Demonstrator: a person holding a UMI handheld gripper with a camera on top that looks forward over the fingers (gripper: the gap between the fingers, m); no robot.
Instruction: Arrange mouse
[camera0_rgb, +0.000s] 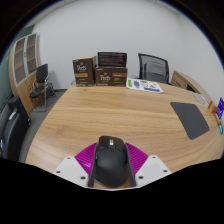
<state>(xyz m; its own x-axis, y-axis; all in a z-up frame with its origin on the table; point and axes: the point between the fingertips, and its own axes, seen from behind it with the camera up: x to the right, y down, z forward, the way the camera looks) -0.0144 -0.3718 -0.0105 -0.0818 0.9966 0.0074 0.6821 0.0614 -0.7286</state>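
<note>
A black computer mouse (110, 162) sits between my two fingers, its wheel end pointing away from me. My gripper (111, 156) is shut on it, and the magenta pads (87, 158) press against both of its sides. The mouse hangs over the near edge of the wooden table (110, 115). A dark grey mouse mat (190, 118) lies flat on the table, far ahead and to the right of the fingers.
Brown cartons (98, 72) stand at the table's far edge with a black box on top. Papers (148, 85) lie to their right. Office chairs (153, 66) stand behind the table and at its left (12, 128). A cabinet (26, 55) is against the left wall.
</note>
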